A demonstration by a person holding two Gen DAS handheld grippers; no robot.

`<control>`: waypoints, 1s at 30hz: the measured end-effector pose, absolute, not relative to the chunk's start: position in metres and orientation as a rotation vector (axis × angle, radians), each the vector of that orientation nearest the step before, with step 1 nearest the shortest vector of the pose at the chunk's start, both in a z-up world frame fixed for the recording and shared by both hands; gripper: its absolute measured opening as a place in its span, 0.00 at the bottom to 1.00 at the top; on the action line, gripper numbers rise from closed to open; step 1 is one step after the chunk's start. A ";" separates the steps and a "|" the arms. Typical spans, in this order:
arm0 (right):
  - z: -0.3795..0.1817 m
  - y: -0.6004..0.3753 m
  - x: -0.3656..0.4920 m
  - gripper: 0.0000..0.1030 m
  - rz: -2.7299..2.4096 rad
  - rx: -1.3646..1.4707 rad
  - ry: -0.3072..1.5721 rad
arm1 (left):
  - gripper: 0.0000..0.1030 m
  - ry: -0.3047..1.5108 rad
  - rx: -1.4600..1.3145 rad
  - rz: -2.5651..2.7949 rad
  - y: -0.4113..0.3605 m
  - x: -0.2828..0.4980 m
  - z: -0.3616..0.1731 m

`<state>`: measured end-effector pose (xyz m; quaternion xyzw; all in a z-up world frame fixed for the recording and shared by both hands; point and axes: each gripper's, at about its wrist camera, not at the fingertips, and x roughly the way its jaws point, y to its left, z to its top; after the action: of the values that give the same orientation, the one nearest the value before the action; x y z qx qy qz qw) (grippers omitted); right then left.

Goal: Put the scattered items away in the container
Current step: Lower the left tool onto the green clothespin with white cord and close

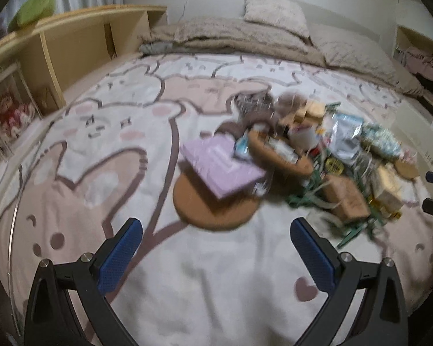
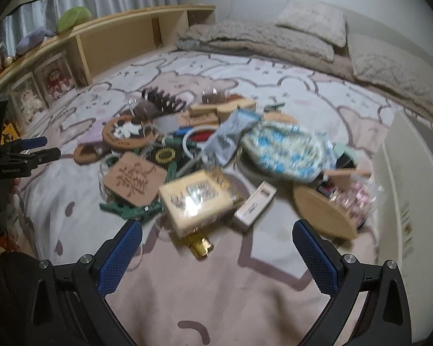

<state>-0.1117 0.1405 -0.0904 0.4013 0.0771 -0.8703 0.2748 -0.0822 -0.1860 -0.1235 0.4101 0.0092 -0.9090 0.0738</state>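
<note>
your pile of scattered items (image 2: 205,155) lies heaped on the bed (image 2: 216,288), spread wide ahead of both grippers; i see no certain container. the left gripper (image 1: 216,248) and right gripper (image 2: 216,248) both hang spread and empty. take the loose edge pieces first: the yellow box (image 2: 197,201) sits nearest your right gripper. green cords (image 2: 130,210) tangle underneath and may drag neighbours.

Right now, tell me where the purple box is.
In the left wrist view, the purple box sits on the pile's left edge, tilted across a round cork mat.
</note>
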 end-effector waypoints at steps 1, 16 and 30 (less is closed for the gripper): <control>-0.096 0.139 -0.112 1.00 -2.334 1.097 0.208 | 1.00 0.024 1.248 -2.718 -0.187 -0.083 -0.130; -0.145 0.138 -0.108 1.00 -2.328 1.194 0.243 | 1.00 -0.016 1.326 -2.666 -0.194 -0.082 -0.175; -0.151 0.139 -0.107 1.00 -2.340 1.155 0.240 | 0.99 -0.166 1.404 -2.911 -0.145 -0.081 -0.173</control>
<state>-0.1074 0.1387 -0.1512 0.4260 0.0886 -0.8628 0.2575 -0.0809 -0.1449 -0.1728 0.4335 -0.0512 -0.8985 -0.0473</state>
